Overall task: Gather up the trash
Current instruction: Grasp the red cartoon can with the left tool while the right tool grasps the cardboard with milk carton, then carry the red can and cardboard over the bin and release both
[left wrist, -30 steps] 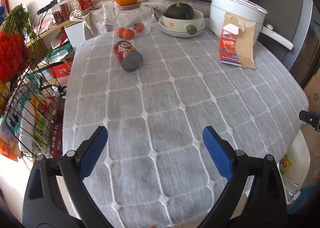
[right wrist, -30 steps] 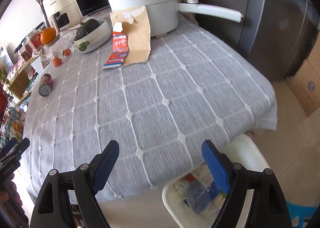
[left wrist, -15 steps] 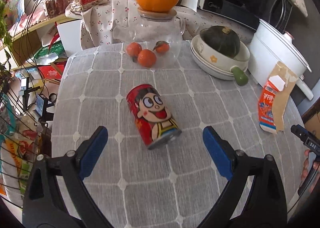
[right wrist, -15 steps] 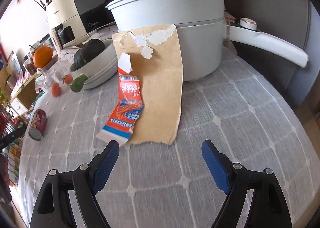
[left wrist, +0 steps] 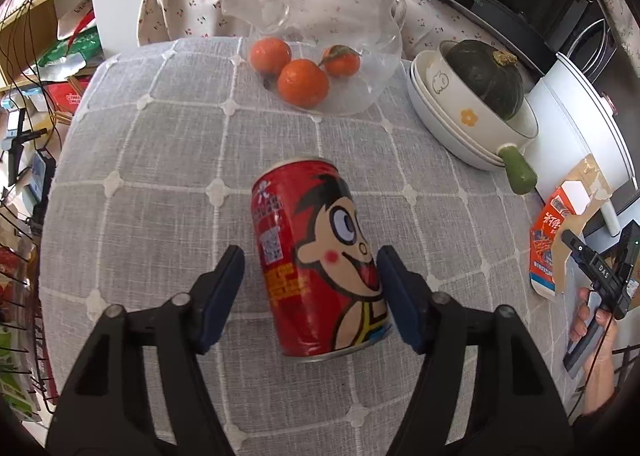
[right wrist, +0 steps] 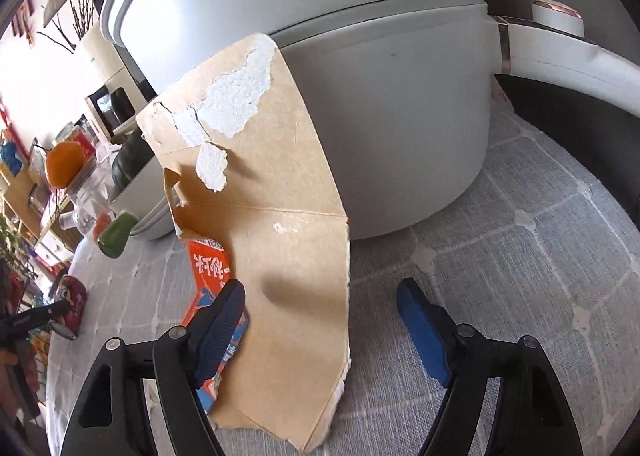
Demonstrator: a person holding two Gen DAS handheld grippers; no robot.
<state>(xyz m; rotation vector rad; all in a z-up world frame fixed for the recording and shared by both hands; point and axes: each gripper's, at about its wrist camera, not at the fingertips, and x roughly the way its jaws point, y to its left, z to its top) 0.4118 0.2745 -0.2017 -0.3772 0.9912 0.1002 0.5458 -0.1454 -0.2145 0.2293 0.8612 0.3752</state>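
A red cartoon can (left wrist: 320,256) lies on its side on the grey checked tablecloth (left wrist: 168,160). My left gripper (left wrist: 308,296) is open with its blue pads on either side of the can, the right pad close to it. A torn brown cardboard piece with an orange printed wrapper (right wrist: 272,240) leans against a white pot (right wrist: 380,96). My right gripper (right wrist: 320,320) is open around the cardboard's lower edge. The can also shows far left in the right wrist view (right wrist: 72,296).
A glass jar (left wrist: 332,36) with mandarins (left wrist: 302,84) stands behind the can. Stacked white bowls holding a dark squash (left wrist: 480,96) sit to the right. The pot's long handle (right wrist: 568,60) sticks out right. Shelves with clutter line the table's left side.
Both grippers have moved forward and down. The left one now straddles the can. The right one now reaches the cardboard's lower edge.
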